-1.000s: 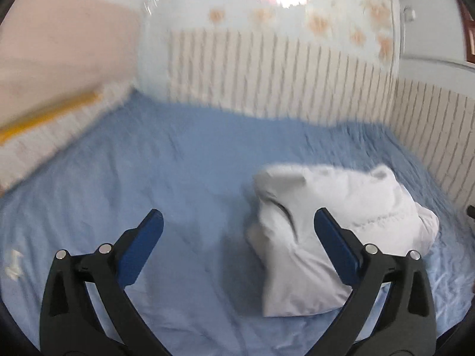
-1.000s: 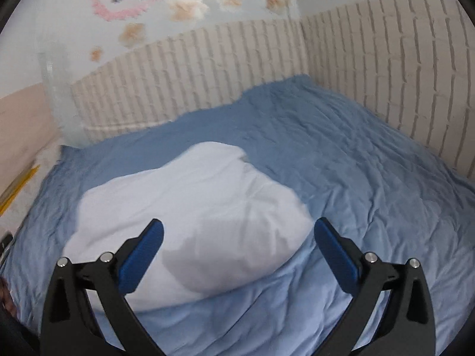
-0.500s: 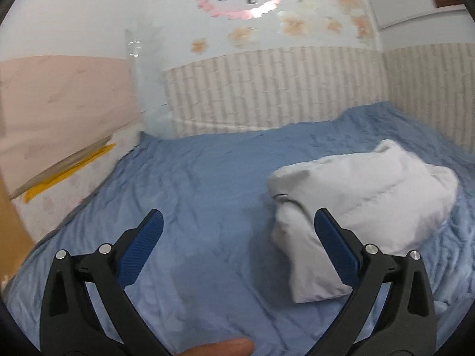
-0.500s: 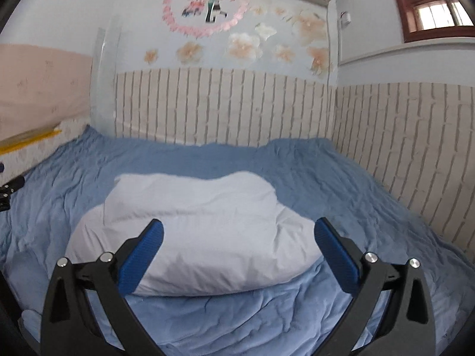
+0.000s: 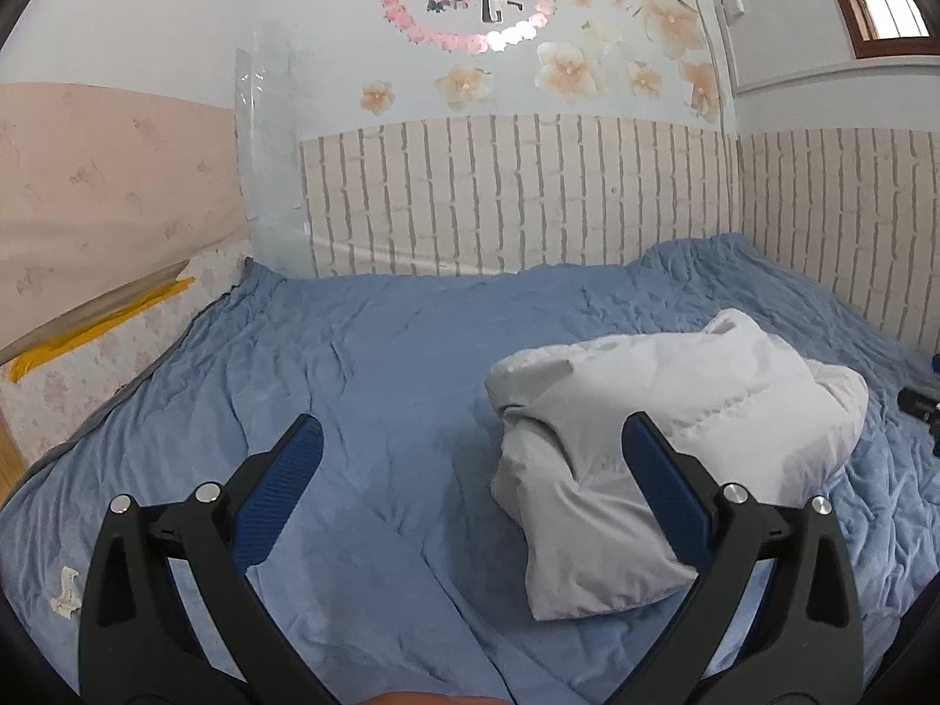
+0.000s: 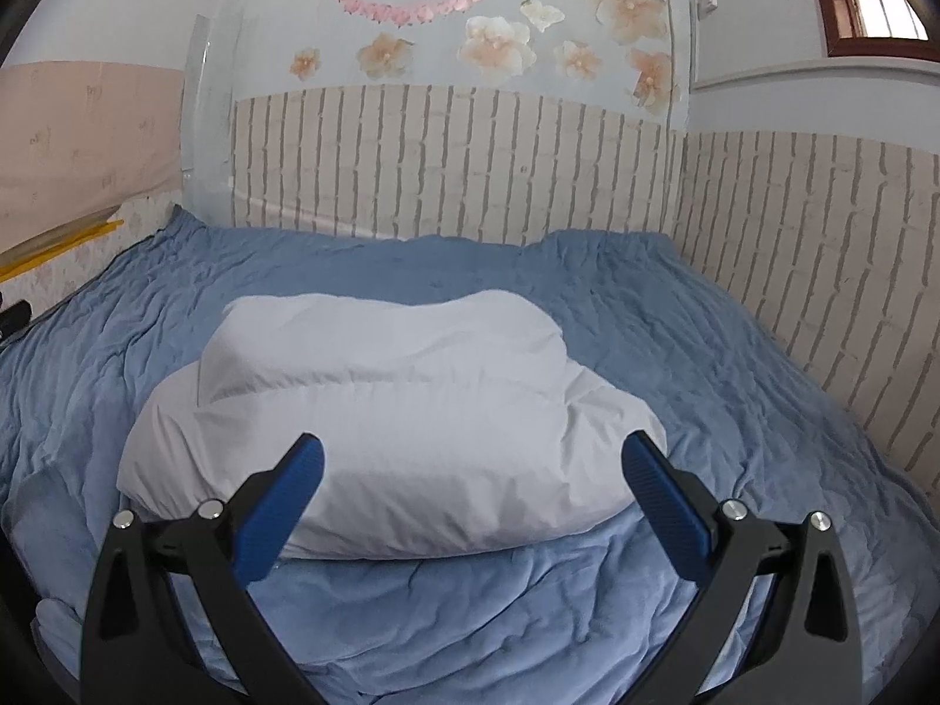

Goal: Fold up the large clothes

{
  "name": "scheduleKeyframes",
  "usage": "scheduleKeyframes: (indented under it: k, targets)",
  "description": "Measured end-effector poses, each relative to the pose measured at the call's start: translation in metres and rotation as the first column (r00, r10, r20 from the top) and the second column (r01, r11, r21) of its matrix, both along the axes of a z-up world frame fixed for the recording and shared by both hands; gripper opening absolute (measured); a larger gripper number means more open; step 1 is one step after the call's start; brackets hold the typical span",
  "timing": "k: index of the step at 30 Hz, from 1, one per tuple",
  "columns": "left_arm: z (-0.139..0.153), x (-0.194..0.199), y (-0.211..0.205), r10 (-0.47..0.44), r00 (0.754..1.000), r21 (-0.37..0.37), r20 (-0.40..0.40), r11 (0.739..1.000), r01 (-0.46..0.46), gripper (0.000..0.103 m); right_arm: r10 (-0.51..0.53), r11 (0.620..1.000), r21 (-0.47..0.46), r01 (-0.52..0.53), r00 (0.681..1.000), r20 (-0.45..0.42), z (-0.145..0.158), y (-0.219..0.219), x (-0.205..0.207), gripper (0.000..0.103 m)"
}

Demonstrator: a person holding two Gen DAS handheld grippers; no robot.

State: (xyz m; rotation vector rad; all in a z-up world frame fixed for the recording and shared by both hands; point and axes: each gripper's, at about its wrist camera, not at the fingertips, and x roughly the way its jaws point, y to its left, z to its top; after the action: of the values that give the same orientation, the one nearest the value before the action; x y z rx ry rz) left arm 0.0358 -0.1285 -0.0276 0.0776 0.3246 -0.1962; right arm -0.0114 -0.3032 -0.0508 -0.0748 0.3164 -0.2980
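A white puffy padded garment (image 6: 399,417) lies folded into a thick bundle on the blue bed cover (image 6: 675,352). In the left wrist view the garment (image 5: 675,435) lies right of centre. My left gripper (image 5: 470,446) is open and empty, held above the cover to the left of the bundle, its right finger in front of it. My right gripper (image 6: 470,458) is open and empty, held just short of the bundle's near edge, not touching it.
A brick-pattern wall panel (image 6: 470,164) runs along the far and right sides of the bed. A pink board (image 5: 106,200) with yellow tape stands at the left. A small white scrap (image 5: 64,590) lies on the cover at near left. A dark object (image 5: 922,405) shows at the right edge.
Both grippers have drawn back and tilted up from the bundle, so more of the wall shows. The garment lies still. Both grippers stayed open.
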Motion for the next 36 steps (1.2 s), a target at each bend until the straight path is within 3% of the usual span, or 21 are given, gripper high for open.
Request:
scheduleKeyframes:
  k: [25, 36]
  targets:
    - [-0.013, 0.008, 0.010, 0.027, 0.996, 0.010, -0.082, 1.000, -0.027, 0.100, -0.024, 1.000, 0.013, 0.024, 1.000, -0.010, -0.003, -0.005, 0.000, 0.101]
    - [-0.013, 0.002, 0.003, 0.040, 0.997, 0.013, -0.072, 0.999, -0.039, 0.100, -0.054, 0.998, 0.024, 0.054, 0.998, -0.015, -0.003, -0.006, 0.000, 0.101]
